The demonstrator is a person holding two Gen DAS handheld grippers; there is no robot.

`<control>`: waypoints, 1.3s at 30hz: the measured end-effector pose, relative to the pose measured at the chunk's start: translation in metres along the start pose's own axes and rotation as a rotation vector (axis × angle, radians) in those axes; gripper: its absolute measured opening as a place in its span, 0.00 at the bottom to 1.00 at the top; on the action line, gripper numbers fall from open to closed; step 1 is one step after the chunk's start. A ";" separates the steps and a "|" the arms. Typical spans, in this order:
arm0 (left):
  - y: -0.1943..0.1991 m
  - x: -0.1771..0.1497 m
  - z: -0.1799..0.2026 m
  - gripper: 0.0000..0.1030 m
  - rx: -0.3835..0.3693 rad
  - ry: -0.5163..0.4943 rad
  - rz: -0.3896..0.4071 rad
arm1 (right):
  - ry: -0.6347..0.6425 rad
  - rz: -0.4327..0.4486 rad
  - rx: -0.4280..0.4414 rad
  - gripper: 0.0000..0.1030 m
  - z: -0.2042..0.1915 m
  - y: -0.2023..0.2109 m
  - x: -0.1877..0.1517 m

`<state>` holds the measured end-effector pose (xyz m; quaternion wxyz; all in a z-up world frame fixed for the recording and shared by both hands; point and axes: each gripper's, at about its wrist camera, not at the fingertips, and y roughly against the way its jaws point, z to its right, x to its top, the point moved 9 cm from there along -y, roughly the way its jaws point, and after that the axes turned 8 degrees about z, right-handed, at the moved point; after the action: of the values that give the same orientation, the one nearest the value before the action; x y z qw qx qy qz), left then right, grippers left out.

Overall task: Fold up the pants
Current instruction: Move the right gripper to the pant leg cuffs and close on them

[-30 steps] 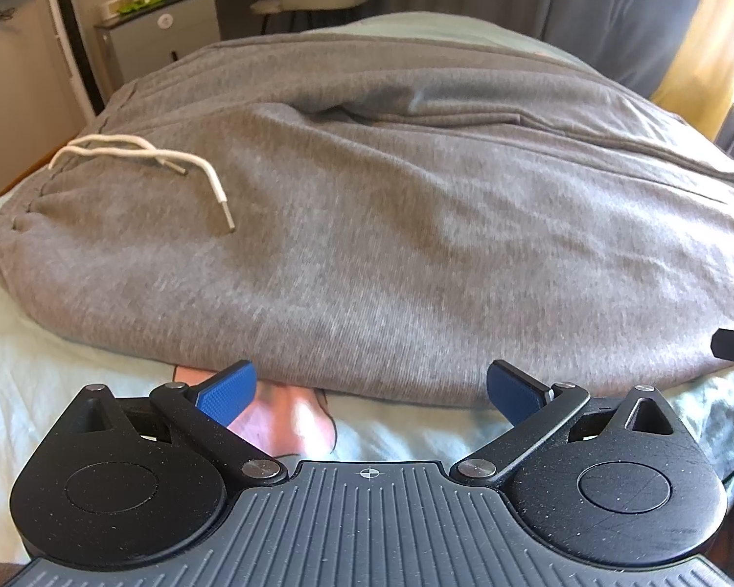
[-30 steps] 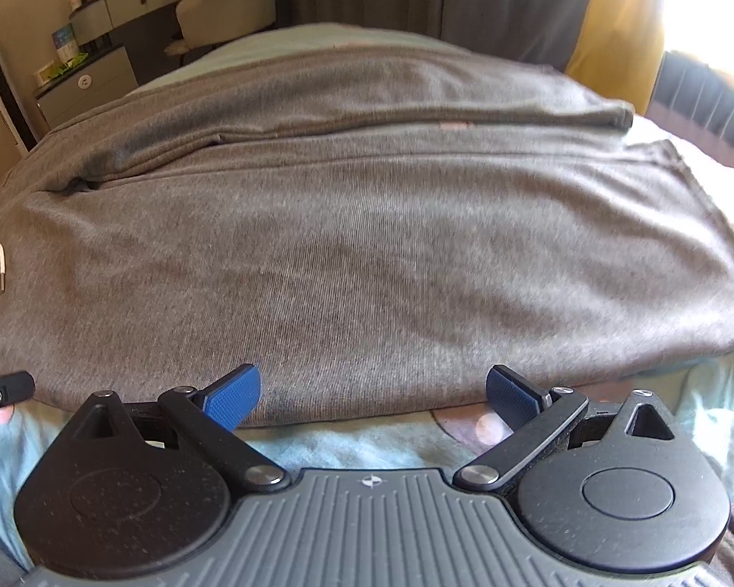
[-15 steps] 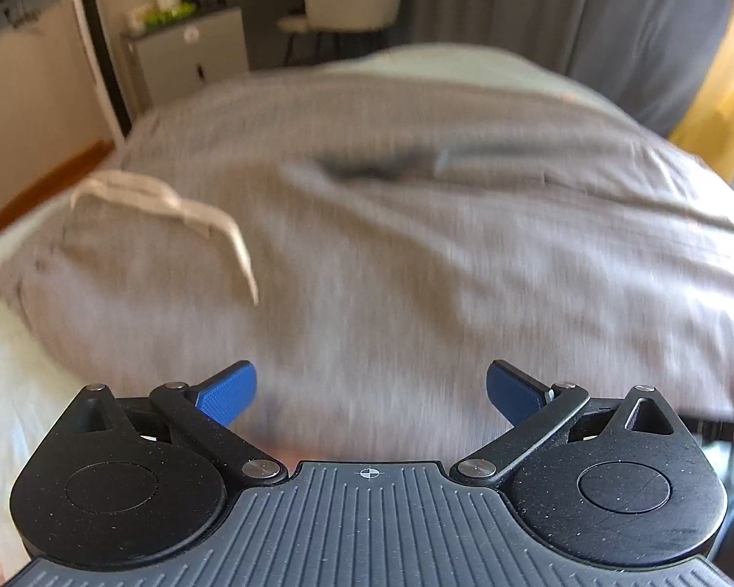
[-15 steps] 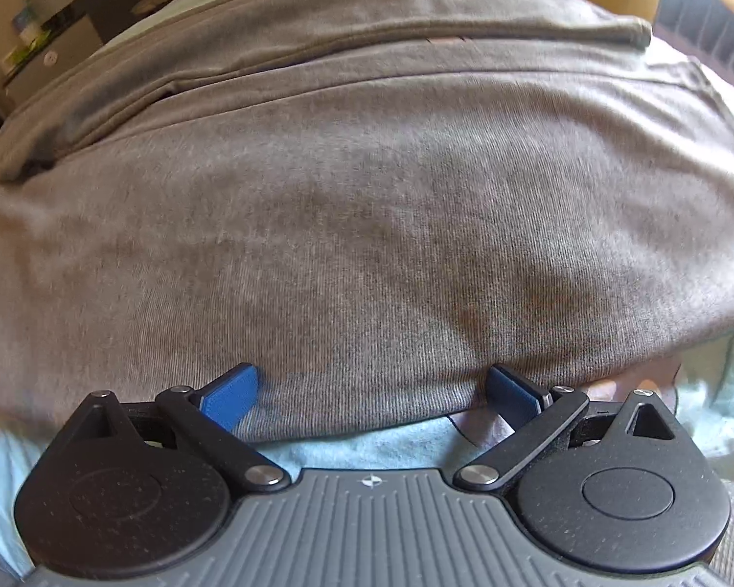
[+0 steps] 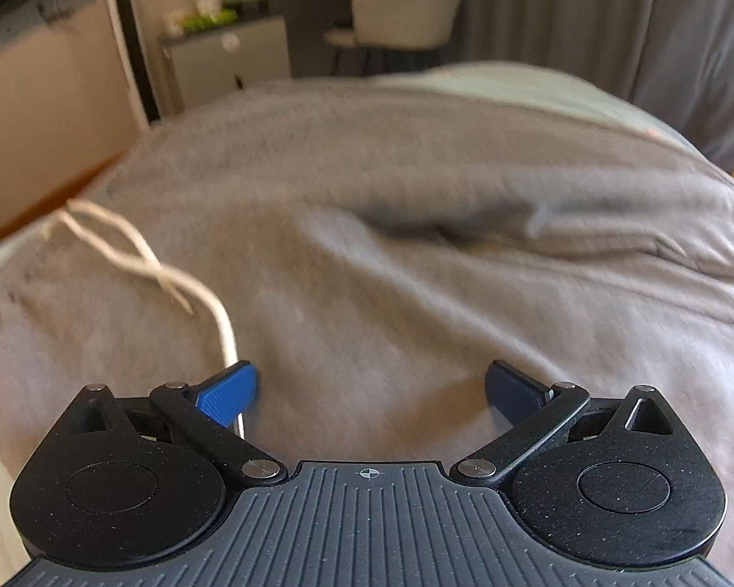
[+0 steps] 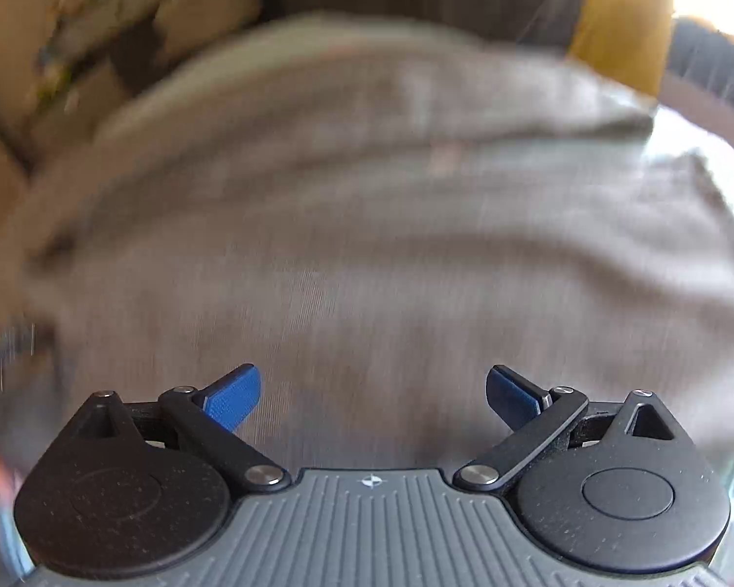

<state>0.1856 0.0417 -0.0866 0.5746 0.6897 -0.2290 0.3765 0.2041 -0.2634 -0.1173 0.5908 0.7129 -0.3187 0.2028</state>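
Note:
Grey sweatpants [image 5: 416,254] lie spread across the bed and fill most of both views [image 6: 391,244]. Their white drawstring [image 5: 137,259] trails from the waistband at the left down to my left gripper's left finger. My left gripper [image 5: 371,391] is open, low over the fabric near the waist end, with cloth lying between its blue pads [image 5: 227,394]. My right gripper [image 6: 373,394] is open too, over the grey fabric further along the legs. The right wrist view is badly blurred by motion.
A pale green bedsheet [image 5: 514,83] shows beyond the pants. Behind it stand a white chair [image 5: 406,10], a grey cabinet [image 5: 225,63] and grey curtains [image 5: 611,19]. A yellow curtain [image 6: 621,14] and a bright window are at the right.
Both grippers have moved forward from the near hem onto the pants; the bedsheet in front of them is no longer visible. The drawstring now reaches the left gripper's finger. Both stay open.

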 end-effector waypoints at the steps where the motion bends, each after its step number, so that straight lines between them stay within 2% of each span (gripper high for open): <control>1: 0.000 0.005 -0.002 1.00 0.014 0.001 0.033 | -0.039 0.045 -0.012 0.96 0.007 -0.006 0.027; 4: -0.006 0.008 -0.004 1.00 0.042 0.002 0.119 | -0.148 0.135 -0.038 0.93 0.020 -0.039 0.095; 7: -0.022 -0.002 0.001 1.00 0.048 -0.025 0.096 | -0.247 0.156 -0.059 0.75 0.027 -0.082 0.151; 9: -0.020 -0.002 0.001 1.00 0.062 -0.006 0.122 | -0.292 0.169 -0.057 0.63 0.026 -0.108 0.178; 11: -0.021 -0.004 0.002 1.00 0.080 0.017 0.151 | -0.326 0.167 -0.075 0.55 0.026 -0.140 0.203; 14: -0.023 -0.007 0.003 1.00 0.103 0.036 0.198 | -0.418 0.154 -0.133 0.54 0.036 -0.187 0.230; 17: -0.026 -0.008 0.003 1.00 0.115 0.065 0.227 | -0.522 0.146 -0.169 0.54 0.046 -0.215 0.249; 23: -0.021 -0.011 0.006 1.00 0.127 0.051 0.260 | -0.573 0.115 -0.270 0.53 0.059 -0.264 0.259; 26: -0.024 -0.012 0.005 1.00 0.129 0.046 0.269 | -0.583 0.097 -0.314 0.47 0.062 -0.278 0.258; 28: -0.024 -0.012 0.005 1.00 0.130 0.043 0.271 | -0.576 0.118 -0.339 0.44 0.064 -0.282 0.256; 31: -0.025 -0.012 0.005 1.00 0.129 0.044 0.273 | -0.531 0.139 -0.379 0.29 0.066 -0.285 0.252; 32: -0.024 -0.013 0.006 1.00 0.130 0.043 0.273 | -0.506 0.141 -0.400 0.16 0.066 -0.284 0.251; 33: -0.023 -0.013 0.006 1.00 0.130 0.043 0.275 | -0.494 0.147 -0.413 0.08 0.067 -0.282 0.250; 34: -0.023 -0.014 0.006 1.00 0.130 0.043 0.276 | -0.504 0.158 -0.391 0.05 0.068 -0.277 0.249; 36: -0.022 -0.014 0.007 1.00 0.133 0.038 0.280 | -0.515 0.188 -0.364 0.03 0.069 -0.261 0.246; 39: -0.022 -0.013 0.009 1.00 0.141 0.023 0.285 | -0.459 0.289 -0.311 0.02 0.066 -0.211 0.237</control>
<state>0.1966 0.0365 -0.1112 0.4683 0.6845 -0.2908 0.4772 0.5139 -0.3578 -0.1247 0.5704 0.5884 -0.5691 0.0673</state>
